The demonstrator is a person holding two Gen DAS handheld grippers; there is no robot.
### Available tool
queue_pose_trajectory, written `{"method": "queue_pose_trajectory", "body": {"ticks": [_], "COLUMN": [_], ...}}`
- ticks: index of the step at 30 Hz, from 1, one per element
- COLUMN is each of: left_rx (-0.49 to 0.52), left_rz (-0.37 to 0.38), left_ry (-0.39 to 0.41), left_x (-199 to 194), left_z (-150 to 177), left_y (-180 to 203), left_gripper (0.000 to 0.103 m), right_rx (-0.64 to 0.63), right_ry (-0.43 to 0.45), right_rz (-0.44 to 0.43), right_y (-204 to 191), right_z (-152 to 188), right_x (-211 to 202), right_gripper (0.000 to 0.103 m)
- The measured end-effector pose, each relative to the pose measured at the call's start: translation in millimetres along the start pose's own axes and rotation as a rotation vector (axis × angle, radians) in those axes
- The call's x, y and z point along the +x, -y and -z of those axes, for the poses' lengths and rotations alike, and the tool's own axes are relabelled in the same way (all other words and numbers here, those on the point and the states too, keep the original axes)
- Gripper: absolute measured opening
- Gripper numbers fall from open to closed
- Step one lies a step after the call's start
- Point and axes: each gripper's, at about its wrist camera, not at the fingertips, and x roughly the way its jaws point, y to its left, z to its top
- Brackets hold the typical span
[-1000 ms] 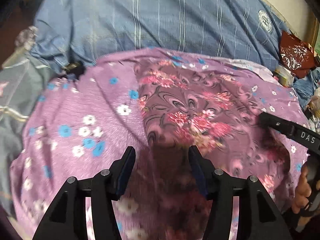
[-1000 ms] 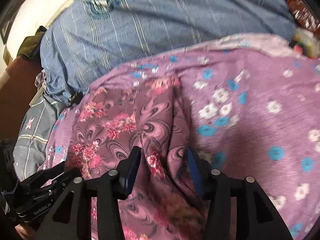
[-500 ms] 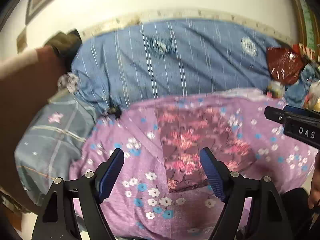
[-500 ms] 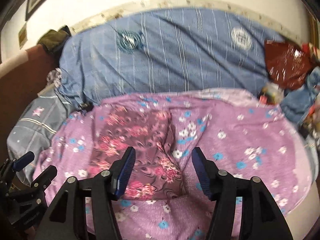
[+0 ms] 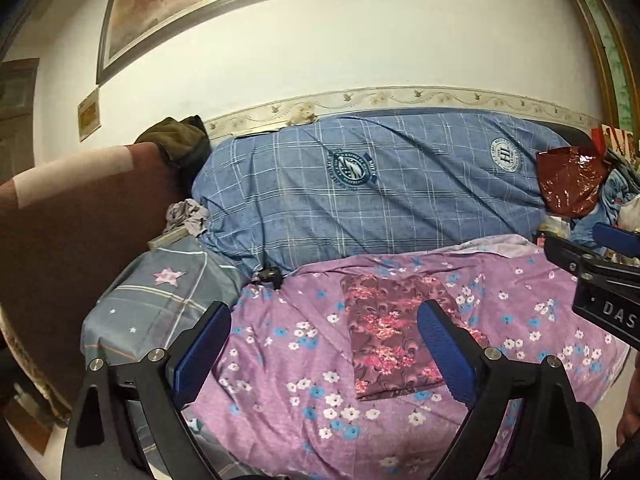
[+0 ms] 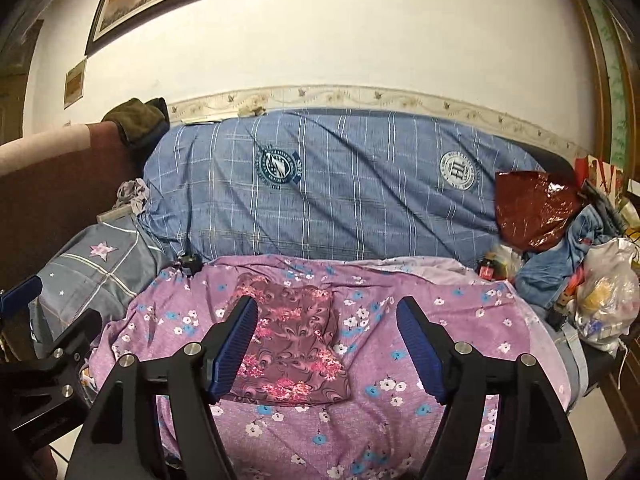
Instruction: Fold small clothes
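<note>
A small maroon garment with pink flowers [image 5: 390,334] lies folded into a flat rectangle on the purple flowered sheet [image 5: 280,360]; it also shows in the right wrist view [image 6: 292,348]. My left gripper [image 5: 324,354] is open and empty, held back above the sheet's near edge. My right gripper [image 6: 326,346] is open and empty too, pulled back from the garment. The right gripper's body shows at the right edge of the left wrist view [image 5: 600,280].
A blue checked cover [image 5: 380,192] drapes the sofa back behind the sheet. A grey star-print pillow [image 5: 160,300] lies at the left by a brown armrest [image 5: 72,240]. A red foil bag [image 6: 532,212], jeans and plastic bags [image 6: 604,292] pile at the right.
Both grippers have opened wide and pulled back and up from the garment, which now lies released on the sheet. The view has widened to take in the wall.
</note>
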Motion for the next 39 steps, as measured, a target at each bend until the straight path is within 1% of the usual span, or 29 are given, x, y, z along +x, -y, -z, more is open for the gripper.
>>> {"method": "queue_pose_trajectory", "body": {"ticks": [5,8,23,39], "left_rx": [-0.006,-0.01,-0.059,-0.088], "left_rz": [-0.023,-0.024,-0.041,-0.033], "left_ry": [0.005,0.001,-0.03,-0.057], "left_x": [-6,3,30,52], "left_z": [1,-1,-5,-1], "left_y": [4,2,-12,-21], "left_gripper": [0.096,0.096,0.096,0.096], "right_rx": [0.0,-0.007,-0.013,-0.039], "right_ry": [0.017,0.015,-0.029,-0.071], "right_rz": [0.002,0.008,0.004,0.008], "right_y": [-1,-4,-18,-35], "right_z": [0,2,8,13], "right_x": [-8,-9,9,27], "right_gripper": [0.074,0.075,0.075,0.075]}}
